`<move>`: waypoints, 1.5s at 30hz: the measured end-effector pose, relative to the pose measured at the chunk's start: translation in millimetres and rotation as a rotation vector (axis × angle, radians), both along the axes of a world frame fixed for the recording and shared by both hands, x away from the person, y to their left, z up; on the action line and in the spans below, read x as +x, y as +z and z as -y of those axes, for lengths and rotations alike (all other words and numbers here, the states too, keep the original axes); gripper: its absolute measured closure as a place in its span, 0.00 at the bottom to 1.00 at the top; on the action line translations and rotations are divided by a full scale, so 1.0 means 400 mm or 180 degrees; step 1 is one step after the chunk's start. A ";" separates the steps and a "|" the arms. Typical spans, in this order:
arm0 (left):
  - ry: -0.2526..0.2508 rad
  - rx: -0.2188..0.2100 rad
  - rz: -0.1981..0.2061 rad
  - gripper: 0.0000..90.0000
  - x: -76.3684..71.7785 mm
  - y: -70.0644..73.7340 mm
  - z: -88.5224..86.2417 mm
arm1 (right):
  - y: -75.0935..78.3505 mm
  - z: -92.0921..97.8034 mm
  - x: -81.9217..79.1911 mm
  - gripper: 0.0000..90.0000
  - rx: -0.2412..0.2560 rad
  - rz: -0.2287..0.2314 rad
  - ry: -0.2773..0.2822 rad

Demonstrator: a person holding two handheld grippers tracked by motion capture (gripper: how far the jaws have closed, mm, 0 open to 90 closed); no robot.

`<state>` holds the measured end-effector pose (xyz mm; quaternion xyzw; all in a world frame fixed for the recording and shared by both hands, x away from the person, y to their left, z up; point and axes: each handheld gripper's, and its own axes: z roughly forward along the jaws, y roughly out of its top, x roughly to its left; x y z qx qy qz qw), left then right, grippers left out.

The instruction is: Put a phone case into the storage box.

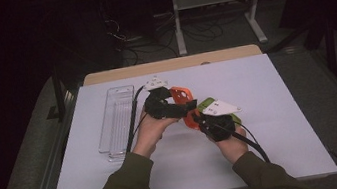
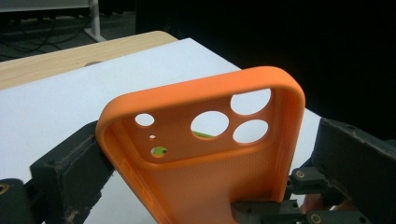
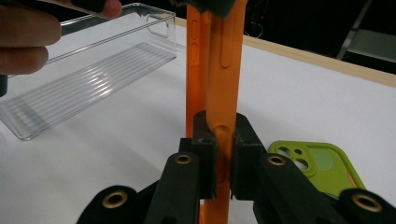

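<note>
An orange phone case (image 1: 180, 94) is held off the white table between both grippers. My right gripper (image 3: 219, 135) is shut on its lower edge, and the case (image 3: 224, 56) stands upright, edge-on, above the jaws. My left gripper (image 2: 210, 123) straddles the case (image 2: 201, 158) across its width near the camera holes. Its left jaw touches the rim, while a dark gap shows at the right jaw. In the high view the left gripper (image 1: 186, 106) comes from the left and the right gripper (image 1: 196, 118) from below. A green phone case (image 3: 317, 163) lies flat on the table.
A long clear plastic tray (image 1: 117, 117) lies on the left part of the white table (image 1: 272, 124), beside the left hand (image 3: 23, 42). The green case (image 1: 206, 104) sits just under the right gripper's grey plate. A wooden strip runs along the table's far edge (image 1: 172, 64).
</note>
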<state>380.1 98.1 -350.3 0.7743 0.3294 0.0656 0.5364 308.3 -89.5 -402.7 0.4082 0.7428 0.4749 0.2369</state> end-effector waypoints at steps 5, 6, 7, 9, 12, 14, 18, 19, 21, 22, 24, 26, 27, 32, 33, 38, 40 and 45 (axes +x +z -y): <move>0.0033 -0.0045 0.0011 0.07 0.001 0.002 -0.003 | -0.001 0.000 0.001 0.91 -0.0039 0.0025 0.0009; 0.0034 -0.0035 0.0023 0.08 0.002 0.003 -0.005 | -0.001 -0.001 0.000 0.91 -0.0041 0.0019 0.0004; 0.0062 -0.0055 0.0014 0.11 0.002 0.002 -0.005 | -0.002 -0.001 0.000 0.91 -0.0049 0.0024 0.0007; 0.0070 -0.0072 0.0007 0.12 0.002 0.002 -0.005 | -0.002 -0.002 -0.001 0.91 -0.0066 0.0027 0.0010; 0.0078 -0.0090 -0.0008 0.14 0.003 0.003 -0.007 | -0.002 -0.003 -0.002 0.91 -0.0071 0.0026 0.0007; 0.0070 -0.0092 -0.0008 0.15 0.004 0.003 -0.007 | -0.003 -0.004 -0.001 0.91 -0.0077 0.0037 0.0008; 0.0053 -0.0076 -0.0021 0.16 0.004 0.004 -0.009 | -0.004 -0.005 -0.002 0.90 -0.0090 0.0024 0.0015; 0.0053 -0.0072 -0.0016 0.16 0.003 0.005 -0.009 | -0.004 -0.004 -0.001 0.90 -0.0092 0.0039 0.0031; 0.0057 -0.0082 -0.0005 0.17 0.002 0.005 -0.009 | -0.004 -0.004 0.000 0.89 -0.0097 0.0037 0.0041; 0.0056 -0.0077 -0.0003 0.17 0.002 0.006 -0.009 | -0.004 -0.004 0.000 0.89 -0.0098 0.0039 0.0048; 0.0056 -0.0082 -0.0010 0.17 0.001 0.006 -0.009 | -0.003 -0.003 0.000 0.88 -0.0095 0.0025 0.0060; 0.0042 -0.0067 0.0007 0.17 0.002 0.006 -0.010 | -0.003 -0.003 0.001 0.88 -0.0096 0.0012 0.0066; 0.0043 -0.0063 0.0000 0.17 0.002 0.006 -0.009 | -0.003 -0.003 0.001 0.87 -0.0094 0.0008 0.0062; 0.0051 -0.0008 -0.0001 0.18 0.005 0.007 -0.014 | -0.003 -0.002 0.004 0.74 -0.0094 -0.0013 0.0107; 0.0079 -0.0007 -0.0014 0.18 0.006 0.007 -0.017 | -0.003 0.003 0.008 0.65 -0.0098 -0.0050 0.0199; 0.0093 0.0019 0.0004 0.18 0.009 0.011 -0.029 | -0.002 0.013 0.018 0.43 -0.0105 -0.0233 0.0344; 0.0114 0.0010 -0.0002 0.18 0.008 0.011 -0.030 | -0.004 0.018 0.025 0.35 -0.0131 -0.0279 0.0411; 0.0110 0.0080 0.0046 0.18 0.010 0.017 -0.053 | -0.011 0.043 0.024 0.17 -0.0315 -0.0262 0.0498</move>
